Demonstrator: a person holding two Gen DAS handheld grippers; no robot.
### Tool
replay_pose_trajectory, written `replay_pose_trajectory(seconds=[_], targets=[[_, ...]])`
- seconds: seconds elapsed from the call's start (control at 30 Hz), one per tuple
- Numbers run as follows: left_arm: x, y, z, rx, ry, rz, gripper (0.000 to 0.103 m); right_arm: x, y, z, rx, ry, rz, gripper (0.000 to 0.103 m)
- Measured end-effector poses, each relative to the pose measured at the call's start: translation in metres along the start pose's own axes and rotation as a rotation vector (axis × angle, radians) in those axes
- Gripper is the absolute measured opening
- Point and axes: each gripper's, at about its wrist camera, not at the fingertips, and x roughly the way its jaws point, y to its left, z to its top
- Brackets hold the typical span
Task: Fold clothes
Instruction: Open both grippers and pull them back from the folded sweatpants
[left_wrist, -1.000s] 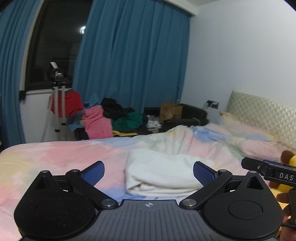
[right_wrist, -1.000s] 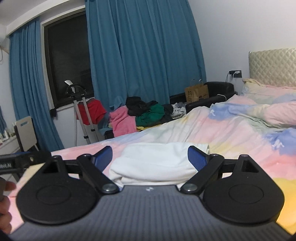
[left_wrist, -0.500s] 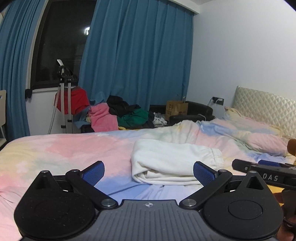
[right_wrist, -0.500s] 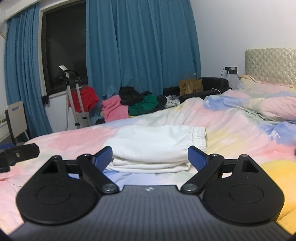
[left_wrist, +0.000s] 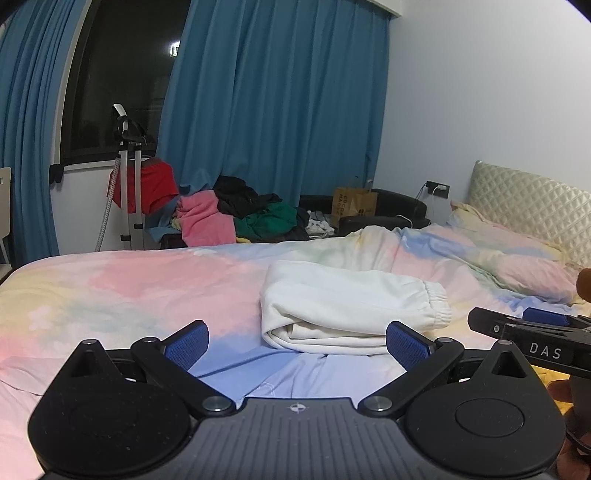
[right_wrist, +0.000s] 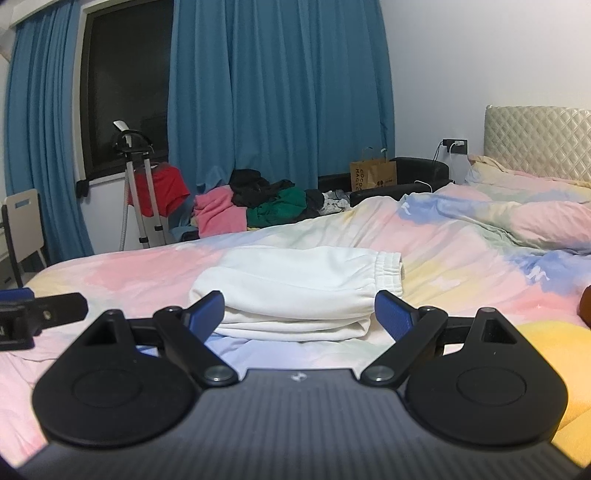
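Observation:
A folded white garment with an elastic cuff lies on the pastel bedspread; it also shows in the right wrist view. My left gripper is open and empty, held a little in front of the garment, apart from it. My right gripper is open and empty, just in front of the garment's near edge. The right gripper's side shows at the right of the left wrist view, and the left gripper's tip at the left of the right wrist view.
A pile of unfolded clothes lies beyond the bed's far edge under blue curtains. A stand with a red garment is by the window. A paper bag, a pillow and a quilted headboard are at the right.
Both grippers have drawn back and risen from the white garment, which now lies farther away and fully in view. The jaws have stayed open.

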Motion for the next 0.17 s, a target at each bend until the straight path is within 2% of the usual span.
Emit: replay_pose_trajectory(seconds=[0.17], targets=[[-0.0025,-0.0024,0.0016,0.008,-0.001,0.002,0.103,0.0005,-0.0037,0.0009,0.015,0.009,0.006,0.09]])
